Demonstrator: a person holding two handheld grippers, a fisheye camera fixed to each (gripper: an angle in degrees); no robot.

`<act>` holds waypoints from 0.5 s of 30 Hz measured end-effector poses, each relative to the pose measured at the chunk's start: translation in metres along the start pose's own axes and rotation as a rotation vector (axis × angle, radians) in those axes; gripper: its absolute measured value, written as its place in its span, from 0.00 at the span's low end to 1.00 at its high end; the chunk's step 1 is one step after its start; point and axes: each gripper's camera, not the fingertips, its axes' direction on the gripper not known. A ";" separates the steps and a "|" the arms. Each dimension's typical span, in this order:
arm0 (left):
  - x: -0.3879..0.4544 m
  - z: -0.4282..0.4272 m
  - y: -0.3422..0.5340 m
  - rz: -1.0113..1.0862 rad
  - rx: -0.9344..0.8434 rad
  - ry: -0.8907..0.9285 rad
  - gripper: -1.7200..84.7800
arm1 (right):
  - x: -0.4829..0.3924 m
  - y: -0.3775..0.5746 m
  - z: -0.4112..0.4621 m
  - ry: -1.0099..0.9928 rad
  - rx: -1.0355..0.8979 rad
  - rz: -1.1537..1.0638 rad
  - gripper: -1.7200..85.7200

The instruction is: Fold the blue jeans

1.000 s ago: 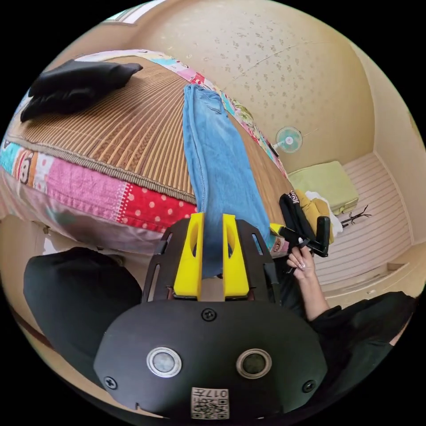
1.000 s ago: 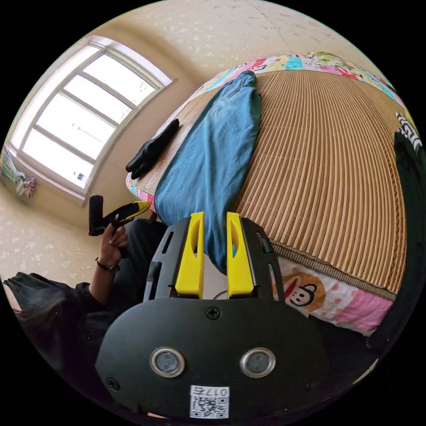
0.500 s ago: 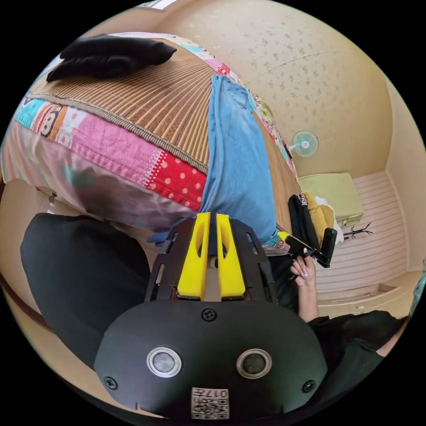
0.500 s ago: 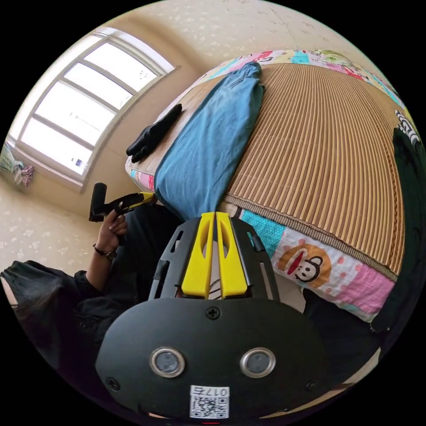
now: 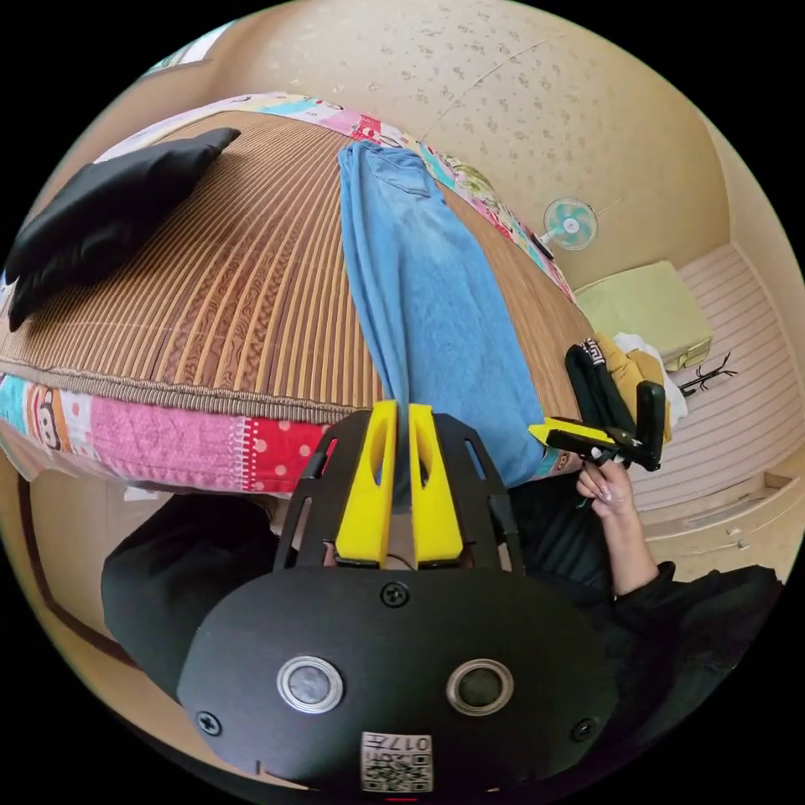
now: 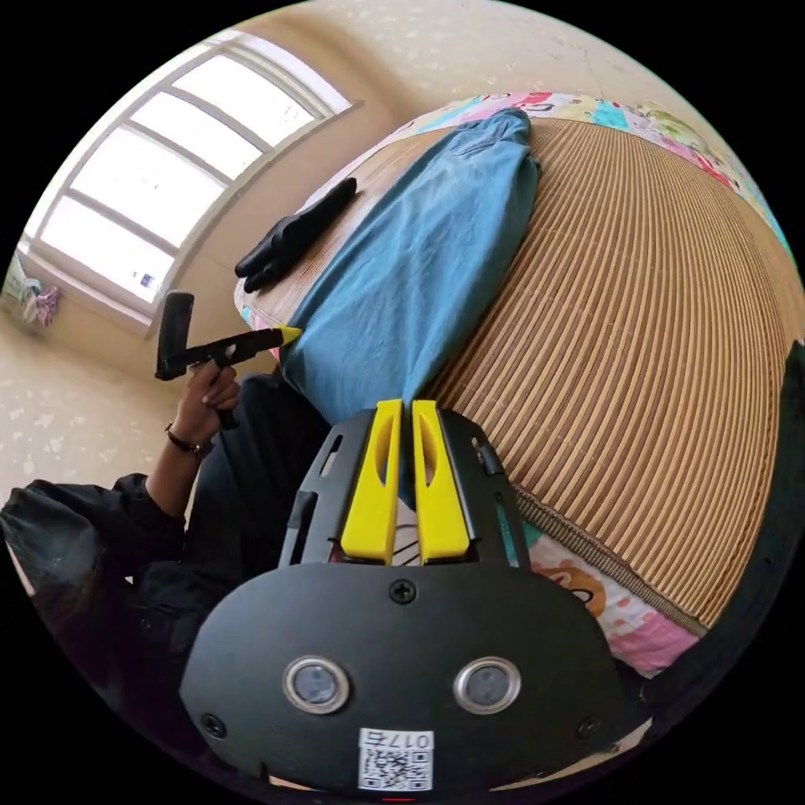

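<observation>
Blue jeans (image 5: 436, 302) lie lengthwise on a bamboo mat (image 5: 235, 285) over a bed, running from the upper centre of the left gripper view down to the mattress edge, where the leg ends hang over the patchwork quilt (image 5: 168, 432); the left hand-held gripper (image 5: 401, 419) sits at lower centre with its yellow jaws drawn almost together on the hem of the denim; in the right gripper view the right hand-held gripper (image 6: 402, 419) likewise has its jaws nearly closed on the jeans' (image 6: 419, 260) lower edge at centre frame, the mat (image 6: 637, 335) spreading to the right; each view catches the other tool at its side, the right one (image 5: 545, 432) at centre right of the left gripper view, held in a hand (image 5: 610, 490), the left one (image 6: 281, 335) at centre left of the right gripper view, both touching the denim edge; a black garment (image 5: 101, 210) lies at upper left on the mat, well apart from the jeans; a standing fan (image 5: 570, 224) shows at upper right, and a window (image 6: 159, 184) fills the upper left of the right gripper view.
</observation>
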 end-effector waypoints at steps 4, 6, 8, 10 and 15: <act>-0.018 -0.015 0.045 -0.020 -0.035 0.177 0.06 | 0.007 0.028 -0.018 -0.150 -0.111 0.015 0.06; -0.030 -0.028 0.058 -0.053 0.031 0.207 0.08 | 0.019 0.038 -0.031 -0.180 -0.099 0.041 0.07; -0.039 -0.040 0.062 -0.051 0.104 0.226 0.11 | 0.033 0.044 -0.047 -0.191 -0.020 0.065 0.09; -0.049 -0.042 0.052 -0.040 0.097 0.230 0.12 | 0.057 0.043 -0.052 -0.243 0.001 0.113 0.10; -0.049 -0.011 0.039 0.019 -0.064 0.183 0.14 | 0.077 0.042 -0.030 -0.394 0.002 0.131 0.14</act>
